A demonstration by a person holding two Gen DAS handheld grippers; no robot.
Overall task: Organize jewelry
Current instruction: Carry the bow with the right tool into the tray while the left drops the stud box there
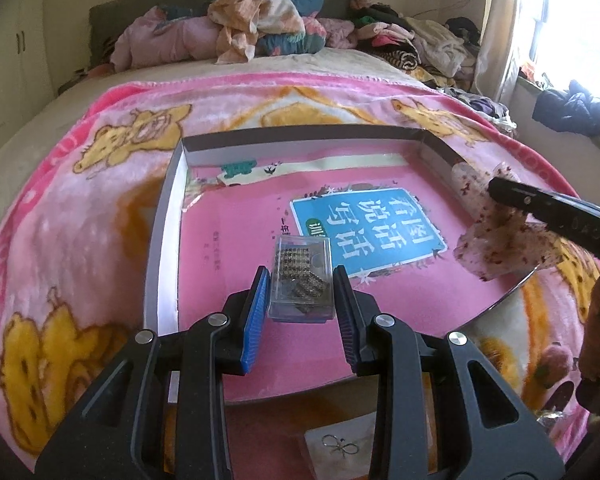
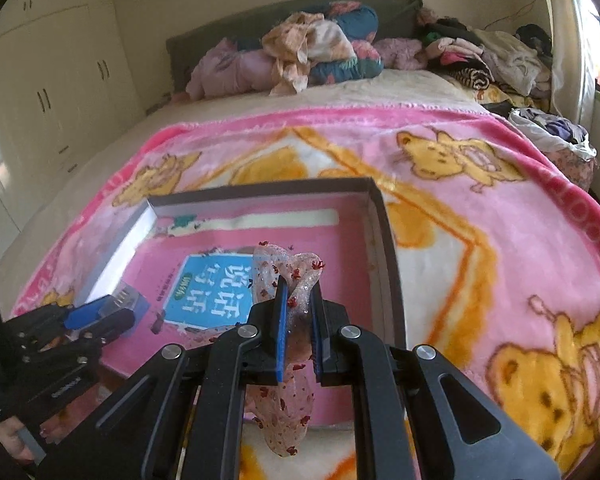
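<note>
L tongs (image 1: 300, 300) pinch a small clear case (image 1: 301, 280) of beaded jewelry between blue pads, held over the pink floor of an open box (image 1: 168, 216) on a bear-print blanket (image 1: 100, 140). Case's long axis runs straight out from the tongs, toward the far box wall. R tongs (image 2: 299, 328) are pressed onto a sheer red-flecked pouch (image 2: 288, 280), its length hanging down below the jaws, over the box's R side. Risks: slick case could squirt out of the grip; limp pouch may snag the box wall.
</note>
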